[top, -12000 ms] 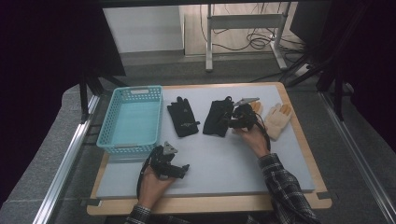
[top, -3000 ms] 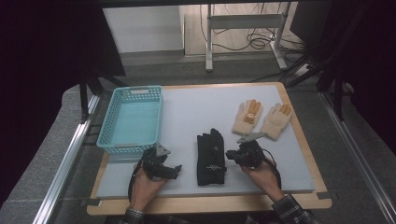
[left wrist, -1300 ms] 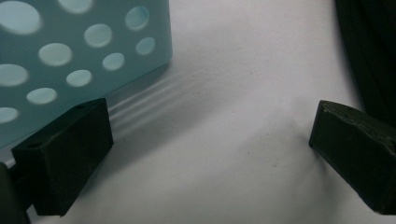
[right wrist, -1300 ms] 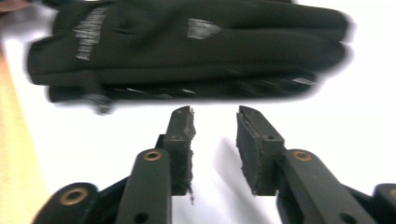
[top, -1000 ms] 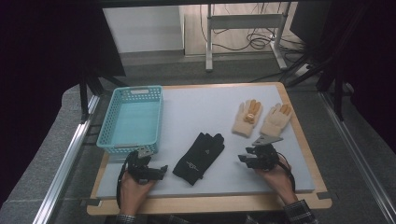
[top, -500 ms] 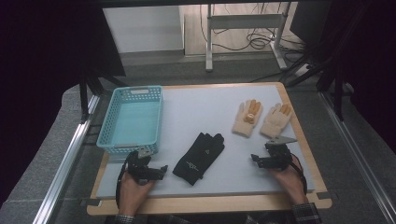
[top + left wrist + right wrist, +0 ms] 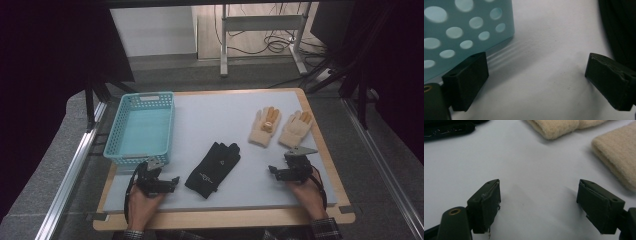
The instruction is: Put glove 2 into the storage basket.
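One overhead, two low, sharing the mat (image 7: 240, 117).

Black gloves (image 7: 213, 169) lie between basket (image 7: 141, 127) and cream gloves (image 7: 280, 128).

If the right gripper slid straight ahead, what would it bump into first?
Probably the cream gloves. In the right gripper view the open, empty right gripper has bare white mat straight ahead, then the cream gloves' cuffs. The black gloves lie off to the side. Depth is hard to judge.
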`<state>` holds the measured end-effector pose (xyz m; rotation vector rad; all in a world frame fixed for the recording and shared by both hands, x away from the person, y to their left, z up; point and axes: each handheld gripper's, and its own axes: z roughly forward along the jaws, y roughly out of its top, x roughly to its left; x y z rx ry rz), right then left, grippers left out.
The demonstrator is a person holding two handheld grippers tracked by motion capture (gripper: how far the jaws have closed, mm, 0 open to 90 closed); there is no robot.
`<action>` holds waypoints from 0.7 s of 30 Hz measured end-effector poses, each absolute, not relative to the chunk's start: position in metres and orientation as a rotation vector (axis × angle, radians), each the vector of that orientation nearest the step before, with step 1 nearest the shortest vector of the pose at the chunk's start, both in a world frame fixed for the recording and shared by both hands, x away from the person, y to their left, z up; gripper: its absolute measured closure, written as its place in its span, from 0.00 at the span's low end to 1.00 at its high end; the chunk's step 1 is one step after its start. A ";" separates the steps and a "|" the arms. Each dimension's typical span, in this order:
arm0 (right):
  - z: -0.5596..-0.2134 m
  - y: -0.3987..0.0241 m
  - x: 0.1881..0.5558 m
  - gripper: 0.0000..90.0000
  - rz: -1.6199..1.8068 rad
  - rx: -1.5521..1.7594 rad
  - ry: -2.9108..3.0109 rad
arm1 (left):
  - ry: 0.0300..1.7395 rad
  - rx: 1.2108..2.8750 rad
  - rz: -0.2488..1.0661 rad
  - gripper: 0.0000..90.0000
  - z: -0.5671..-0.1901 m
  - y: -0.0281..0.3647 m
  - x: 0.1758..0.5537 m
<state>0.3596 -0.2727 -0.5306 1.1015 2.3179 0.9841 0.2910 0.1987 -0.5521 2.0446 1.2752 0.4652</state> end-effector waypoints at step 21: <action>-0.531 -0.273 0.359 0.21 0.981 1.102 2.317 | 1.125 2.018 0.297 0.00 -0.508 0.162 0.290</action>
